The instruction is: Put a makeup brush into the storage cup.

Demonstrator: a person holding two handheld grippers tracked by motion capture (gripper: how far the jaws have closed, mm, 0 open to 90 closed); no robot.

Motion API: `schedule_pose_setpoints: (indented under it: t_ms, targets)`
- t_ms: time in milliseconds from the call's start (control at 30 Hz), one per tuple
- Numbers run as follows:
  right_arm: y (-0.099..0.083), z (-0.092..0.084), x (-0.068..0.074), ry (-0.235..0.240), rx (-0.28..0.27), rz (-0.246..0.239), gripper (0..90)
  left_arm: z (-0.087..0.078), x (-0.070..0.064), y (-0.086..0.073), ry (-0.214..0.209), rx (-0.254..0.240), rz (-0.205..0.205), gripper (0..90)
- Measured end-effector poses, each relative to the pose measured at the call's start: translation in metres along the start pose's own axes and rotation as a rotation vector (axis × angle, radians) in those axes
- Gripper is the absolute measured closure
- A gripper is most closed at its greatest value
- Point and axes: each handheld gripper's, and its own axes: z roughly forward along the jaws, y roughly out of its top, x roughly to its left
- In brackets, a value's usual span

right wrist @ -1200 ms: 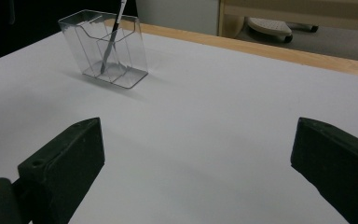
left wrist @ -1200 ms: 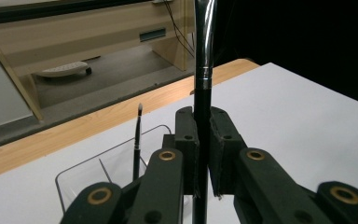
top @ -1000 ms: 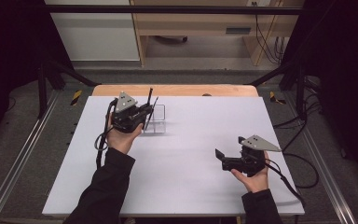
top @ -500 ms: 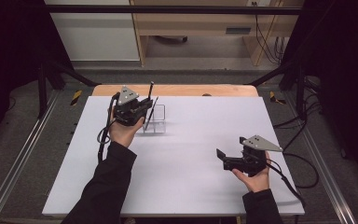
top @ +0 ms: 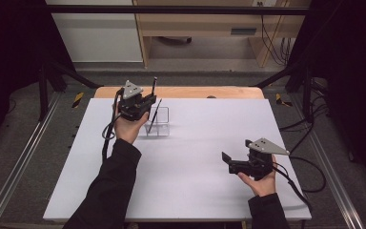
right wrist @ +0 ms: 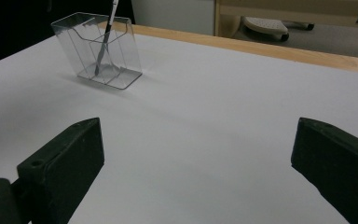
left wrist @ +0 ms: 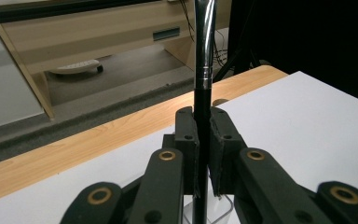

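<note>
1. The pen [left wrist: 203, 56] in the left gripper [left wrist: 204, 154] runs off the top edge of the left gripper view; its lower end is hidden behind the jaws.
2. In the right gripper view, the second pen [right wrist: 106, 35] in the holder [right wrist: 121, 56] is cut off at the top edge.
3. In the high view, the holder's compartments are too small to tell apart.

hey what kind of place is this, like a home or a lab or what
Most likely a lab or recording workspace, not a home: a bare white table stands among dark curtains, metal floor rails run beside it, and loose cables hang by a plain wooden bench.
</note>
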Motion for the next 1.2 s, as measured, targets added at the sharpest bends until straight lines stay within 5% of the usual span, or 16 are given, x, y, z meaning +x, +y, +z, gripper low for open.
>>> schedule_pose_setpoints:
  t_ms: [1200]
  targets:
    - [-0.001,0.002,-0.001,0.005,0.004,0.004,3.1,0.046,0.021,-0.018,0.052,0.035,-0.013,82.9]
